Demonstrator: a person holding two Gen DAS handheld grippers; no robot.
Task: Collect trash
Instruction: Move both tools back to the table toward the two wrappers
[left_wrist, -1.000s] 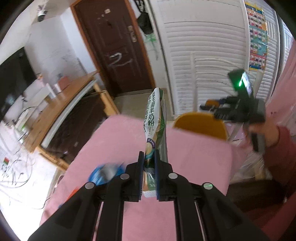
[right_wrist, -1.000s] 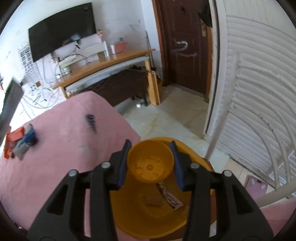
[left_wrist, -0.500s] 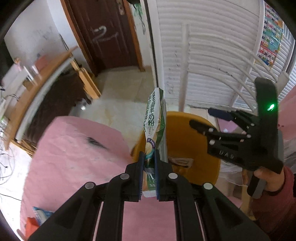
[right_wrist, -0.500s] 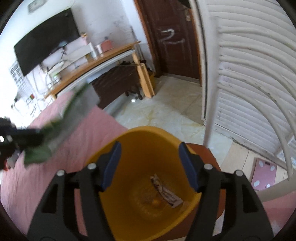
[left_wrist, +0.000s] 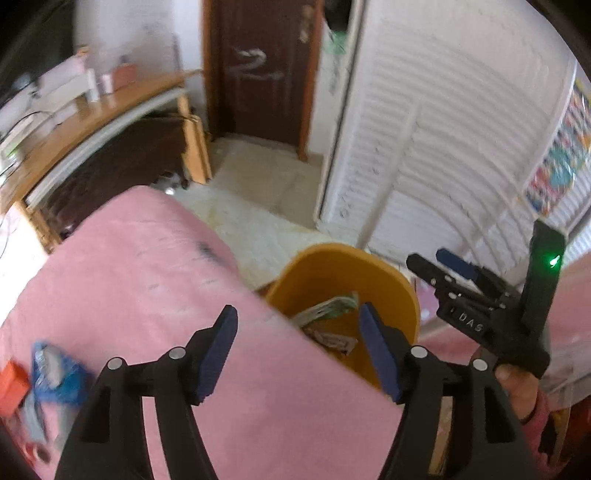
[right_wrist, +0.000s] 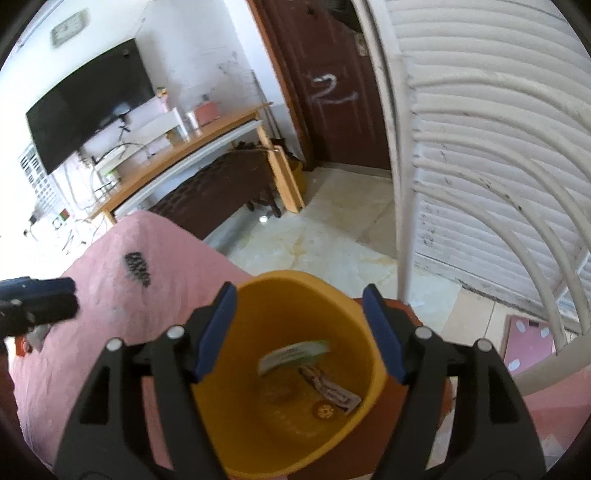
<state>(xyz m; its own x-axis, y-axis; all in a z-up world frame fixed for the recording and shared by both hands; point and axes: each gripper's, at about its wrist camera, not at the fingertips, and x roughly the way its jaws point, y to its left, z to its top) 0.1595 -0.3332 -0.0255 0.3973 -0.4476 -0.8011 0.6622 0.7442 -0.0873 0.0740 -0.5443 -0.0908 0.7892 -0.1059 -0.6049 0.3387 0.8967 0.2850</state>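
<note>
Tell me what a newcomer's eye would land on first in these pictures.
First, the orange bin beside the pink bedspread, with a green-and-white packet and a brown wrapper inside. Next, the left hand-held gripper over the bin's near edge, jaws opening with nothing between them, and the right hand-held gripper above the bin, jaws also opening and empty. More litter, a blue wrapper, lies on the bedspread's left.

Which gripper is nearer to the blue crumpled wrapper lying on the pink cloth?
Left. The left gripper, jaws opening and empty, hangs over the pink cloth with the blue crumpled wrapper just off its left finger. The right gripper, also opening, is beyond the orange bin.
</note>
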